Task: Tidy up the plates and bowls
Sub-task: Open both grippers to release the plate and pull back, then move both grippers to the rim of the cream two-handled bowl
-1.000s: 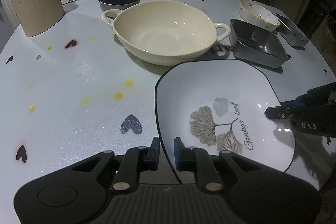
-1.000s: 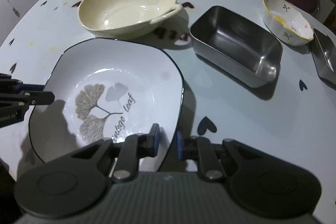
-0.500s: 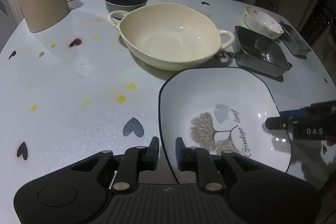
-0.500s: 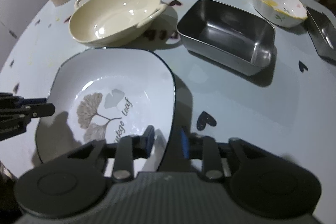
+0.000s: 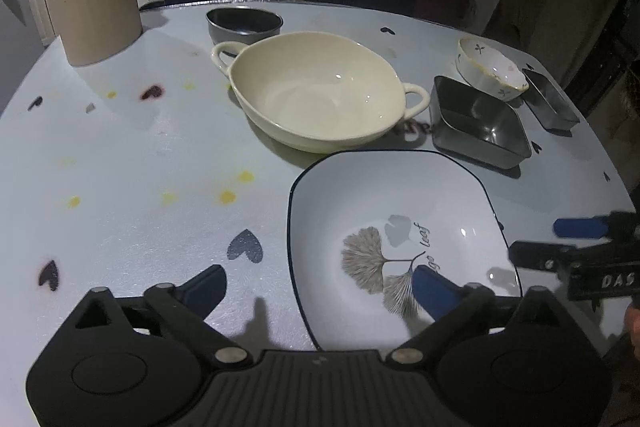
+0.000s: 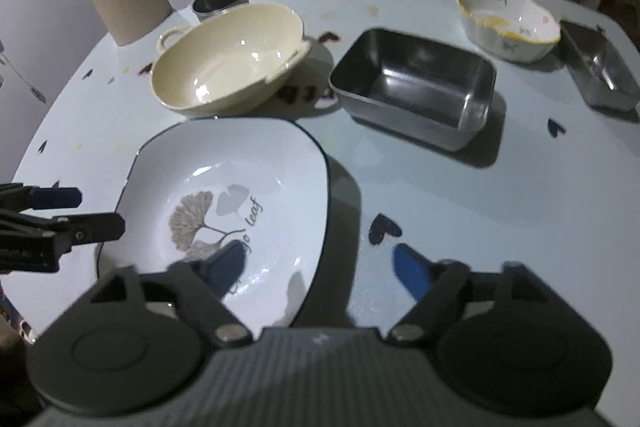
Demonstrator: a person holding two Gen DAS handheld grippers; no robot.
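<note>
A white square plate [image 5: 400, 187] [image 6: 240, 155] with a dark rim and a ginkgo leaf print lies flat on the table. My left gripper [image 5: 320, 287] straddles its near left rim with the jaws opening wide, and the pads are off the rim. My right gripper [image 6: 318, 261] straddles the opposite rim, its jaws also opening and clear of the plate. Each gripper shows in the other's view: the right gripper [image 5: 538, 241], the left gripper [image 6: 98, 211]. Behind the plate stands a cream two-handled bowl [image 5: 320, 99] [image 6: 228, 63].
A steel rectangular tray [image 5: 476, 119] [image 6: 416, 83] sits right of the cream bowl, then a floral bowl [image 5: 490, 69] [image 6: 508, 15] and a small steel tin [image 5: 550, 99]. A round steel bowl [image 5: 244, 23] and a beige canister [image 5: 94, 11] stand at the back left. Dark chairs line the far edge.
Both grippers were shut on the plate's rim and have now spread wide, letting it go. Both have drawn back and up a little. The plate rests on the table.
</note>
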